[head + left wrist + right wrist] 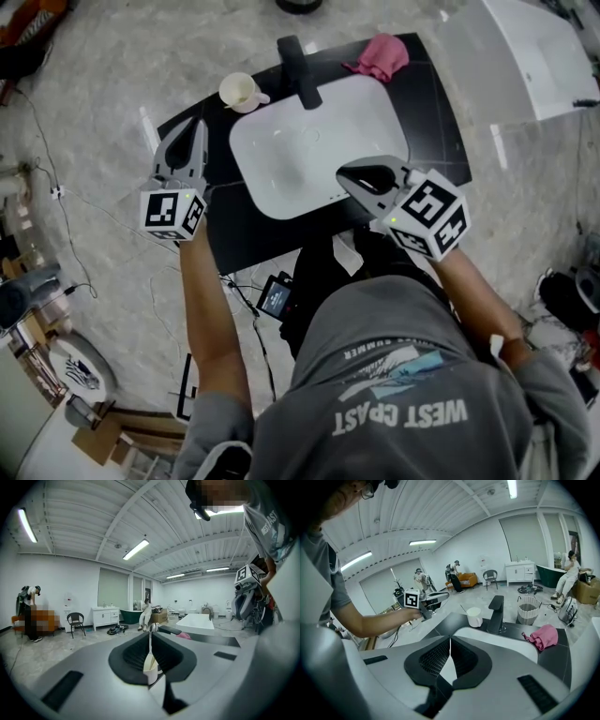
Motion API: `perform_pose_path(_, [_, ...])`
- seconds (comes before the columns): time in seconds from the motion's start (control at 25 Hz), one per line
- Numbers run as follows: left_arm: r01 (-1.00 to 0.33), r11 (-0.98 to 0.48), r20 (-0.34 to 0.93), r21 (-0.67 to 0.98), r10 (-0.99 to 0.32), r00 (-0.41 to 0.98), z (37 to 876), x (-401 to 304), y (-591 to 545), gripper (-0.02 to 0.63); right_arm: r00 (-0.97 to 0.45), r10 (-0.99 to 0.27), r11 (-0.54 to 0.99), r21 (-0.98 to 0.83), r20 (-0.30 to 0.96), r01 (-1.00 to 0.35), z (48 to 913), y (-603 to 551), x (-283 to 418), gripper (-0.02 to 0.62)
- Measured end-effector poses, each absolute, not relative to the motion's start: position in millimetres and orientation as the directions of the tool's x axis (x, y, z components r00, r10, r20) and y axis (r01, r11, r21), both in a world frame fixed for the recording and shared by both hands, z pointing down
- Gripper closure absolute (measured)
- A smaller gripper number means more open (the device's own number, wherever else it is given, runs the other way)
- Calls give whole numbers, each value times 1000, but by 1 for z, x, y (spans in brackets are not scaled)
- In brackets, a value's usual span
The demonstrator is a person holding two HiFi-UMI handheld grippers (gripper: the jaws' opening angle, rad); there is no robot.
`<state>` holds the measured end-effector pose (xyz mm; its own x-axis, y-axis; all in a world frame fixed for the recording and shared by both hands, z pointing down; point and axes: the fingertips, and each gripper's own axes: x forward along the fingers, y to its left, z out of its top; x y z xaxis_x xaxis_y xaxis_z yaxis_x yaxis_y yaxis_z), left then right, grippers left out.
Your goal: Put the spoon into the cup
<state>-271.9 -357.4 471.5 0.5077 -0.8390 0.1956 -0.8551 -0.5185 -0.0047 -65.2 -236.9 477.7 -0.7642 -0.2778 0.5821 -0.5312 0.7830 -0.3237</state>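
L gripper (194, 128): jaws pressed together, nothing pinched AFAICT. The cup (239, 90) sits just ahead of its tip, slightly right. Thin handle poking out looks like the spoon (464, 607), so prob. already in. Risk: L tip swings right, knocks cup over, spoon spills. The sink (319, 141) basin looks empty. R gripper (347, 174): jaws together, empty, over sink's near edge.
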Motion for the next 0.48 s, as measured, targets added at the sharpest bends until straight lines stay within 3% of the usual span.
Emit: perform_pose_path(0.48, [-835,-546,195,-70,-828,526,424,-270,-318,603,-787,-300,824,-270,539,-499,440,-243,-86,563])
